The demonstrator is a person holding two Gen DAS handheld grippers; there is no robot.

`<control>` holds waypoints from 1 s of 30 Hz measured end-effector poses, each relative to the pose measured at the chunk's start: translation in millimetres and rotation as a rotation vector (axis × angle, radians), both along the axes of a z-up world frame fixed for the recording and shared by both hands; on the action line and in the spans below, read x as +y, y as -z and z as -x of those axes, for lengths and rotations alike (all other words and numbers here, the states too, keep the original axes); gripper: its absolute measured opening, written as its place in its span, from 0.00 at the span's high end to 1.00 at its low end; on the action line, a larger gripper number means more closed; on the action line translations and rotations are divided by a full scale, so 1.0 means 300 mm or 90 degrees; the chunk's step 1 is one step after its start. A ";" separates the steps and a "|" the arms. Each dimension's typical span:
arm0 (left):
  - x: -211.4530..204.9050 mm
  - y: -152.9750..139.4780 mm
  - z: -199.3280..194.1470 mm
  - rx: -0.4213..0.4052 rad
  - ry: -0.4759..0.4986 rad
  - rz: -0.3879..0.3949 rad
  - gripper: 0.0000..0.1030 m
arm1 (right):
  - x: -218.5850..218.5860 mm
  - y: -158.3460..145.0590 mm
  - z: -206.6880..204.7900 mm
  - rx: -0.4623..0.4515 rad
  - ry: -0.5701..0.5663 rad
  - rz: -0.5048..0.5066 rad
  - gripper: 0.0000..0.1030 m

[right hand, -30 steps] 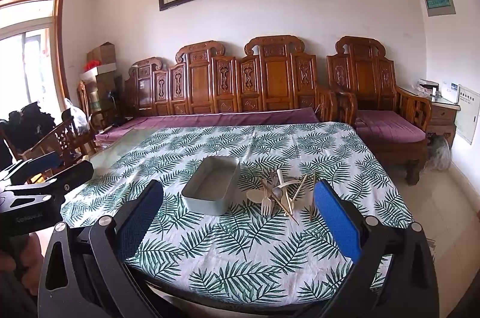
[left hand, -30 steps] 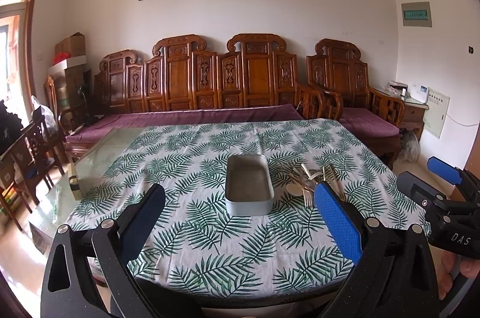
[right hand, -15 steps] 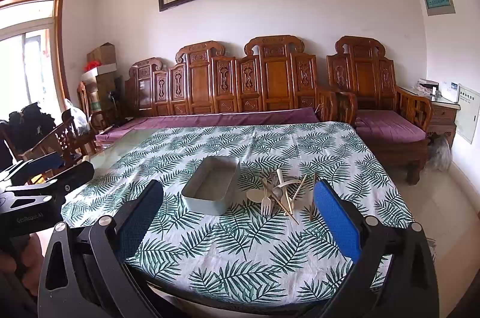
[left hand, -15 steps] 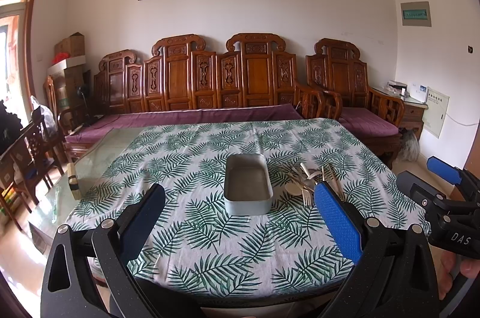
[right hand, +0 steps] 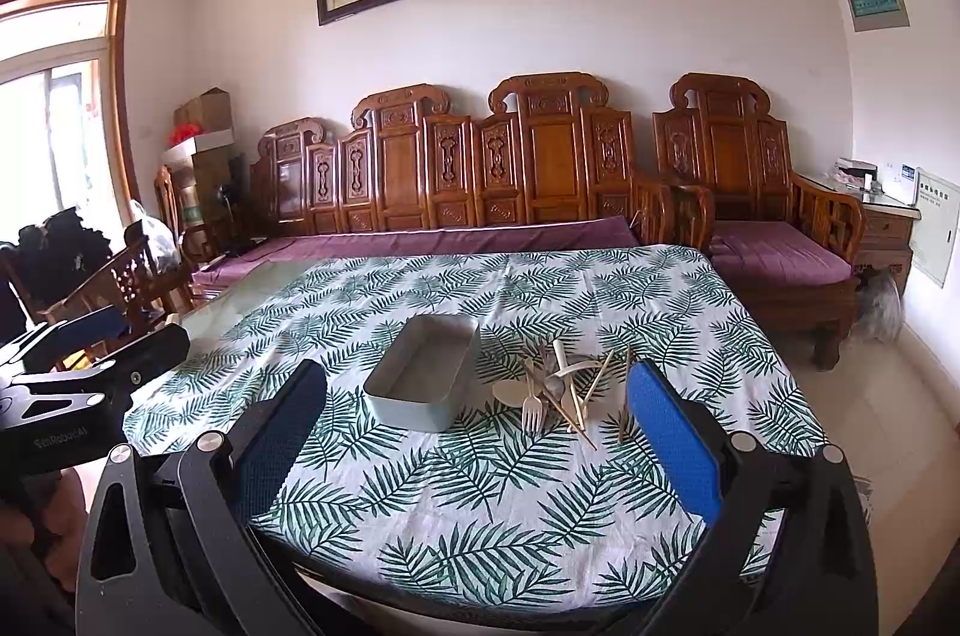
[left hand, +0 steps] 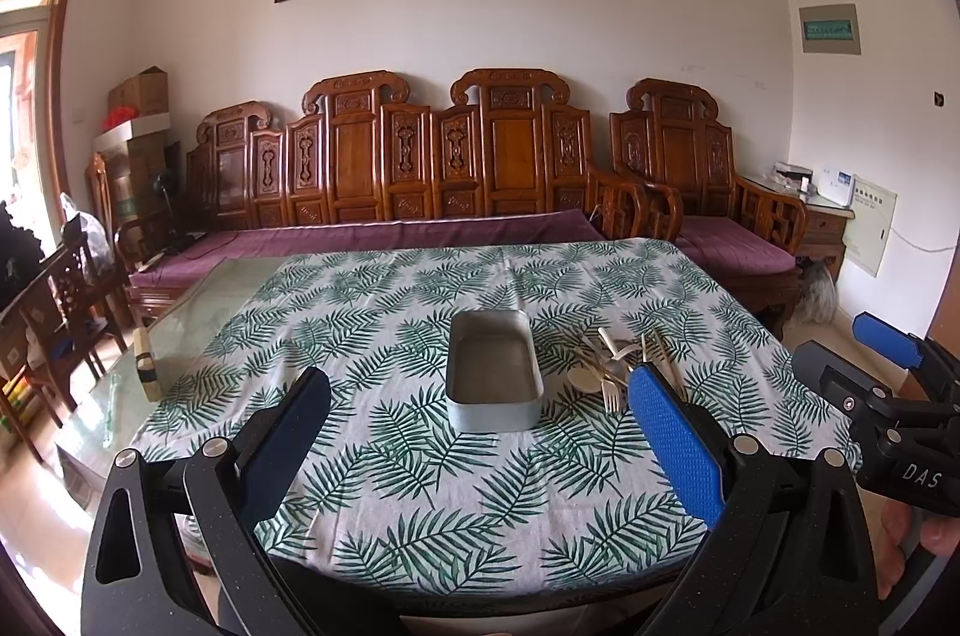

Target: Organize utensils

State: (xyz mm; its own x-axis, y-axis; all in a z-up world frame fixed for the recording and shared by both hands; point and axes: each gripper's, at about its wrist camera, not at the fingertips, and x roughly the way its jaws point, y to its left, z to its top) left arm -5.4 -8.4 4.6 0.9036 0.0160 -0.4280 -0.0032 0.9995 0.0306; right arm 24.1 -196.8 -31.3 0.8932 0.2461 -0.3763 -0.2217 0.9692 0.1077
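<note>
Two grippers, the left gripper (left hand: 480, 432) and the right gripper (right hand: 477, 432), are wide open and hold nothing above the near edge of the table (left hand: 420, 534). Ahead of the left gripper sits a gray box (left hand: 493, 378). Just ahead of the right gripper, a pile of forks, spoons and chopsticks (right hand: 558, 390) lies beside the box, to its right.

Jumbled utensils (right hand: 558, 390) right of empty tray (right hand: 423, 375)

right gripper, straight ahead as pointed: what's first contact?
Probably the utensil pile on the leaf-print tablecloth, just right of the grey tray. Right gripper is open, held short of the table; depth unclear.
</note>
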 end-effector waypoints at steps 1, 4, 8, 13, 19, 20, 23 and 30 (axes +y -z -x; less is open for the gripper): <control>0.000 0.000 0.000 0.000 0.000 0.000 0.06 | 0.001 -0.002 -0.001 0.000 0.000 0.000 0.02; -0.005 -0.001 0.002 0.001 0.001 0.000 0.06 | -0.007 -0.001 0.003 0.000 -0.001 -0.001 0.02; -0.012 0.001 -0.005 0.006 0.004 -0.003 0.06 | -0.012 -0.003 -0.001 0.004 0.001 -0.002 0.02; -0.014 0.019 -0.040 0.023 0.010 -0.004 0.06 | -0.025 0.011 -0.029 0.014 0.003 0.000 0.02; -0.010 0.074 -0.119 0.060 0.021 -0.005 0.06 | -0.058 0.078 -0.098 0.039 0.013 0.002 0.02; -0.011 0.088 -0.133 0.067 0.024 -0.005 0.06 | -0.065 0.093 -0.111 0.044 0.014 0.003 0.02; -0.016 0.128 -0.176 0.088 0.037 -0.006 0.06 | -0.080 0.131 -0.159 0.057 0.015 0.011 0.02; -0.045 0.170 -0.252 0.117 0.067 -0.015 0.06 | -0.121 0.183 -0.281 0.080 0.018 0.036 0.02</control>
State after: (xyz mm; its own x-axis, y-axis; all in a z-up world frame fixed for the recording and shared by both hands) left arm 70.1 -22.0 -46.2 0.8075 -0.0626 -0.5866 0.1088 0.9931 0.0437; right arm 108.4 -233.1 -86.3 0.8446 0.1966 -0.4979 -0.1819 0.9802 0.0785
